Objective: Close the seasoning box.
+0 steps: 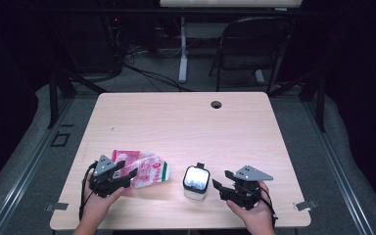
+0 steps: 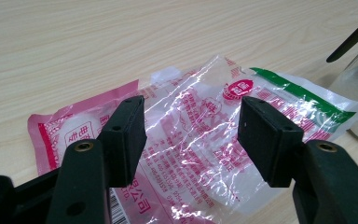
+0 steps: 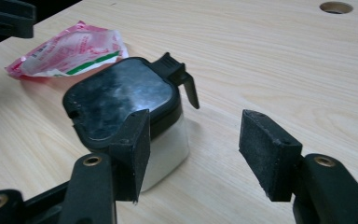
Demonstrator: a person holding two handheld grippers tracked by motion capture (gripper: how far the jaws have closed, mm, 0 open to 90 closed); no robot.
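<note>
A crinkled pink-and-clear plastic bag (image 1: 144,169) with a green strip at one end lies flat on the table's front left. My left gripper (image 1: 127,175) hovers over its near end, jaws wide apart with the bag (image 2: 200,135) seen between them, not pinched. A small white container with a black flip lid (image 1: 196,181) stands upright to the bag's right. My right gripper (image 1: 219,182) sits just right of it, open; the container (image 3: 130,121) is off its left jaw, not between the pads. The bag (image 3: 65,49) lies beyond.
The light wooden table (image 1: 186,122) has a round cable hole (image 1: 216,104) near its far edge. Behind it stand a folding chair (image 1: 254,44) and a white desk leg (image 1: 183,49) on dark carpet. A hand (image 1: 100,203) holds each gripper at the near edge.
</note>
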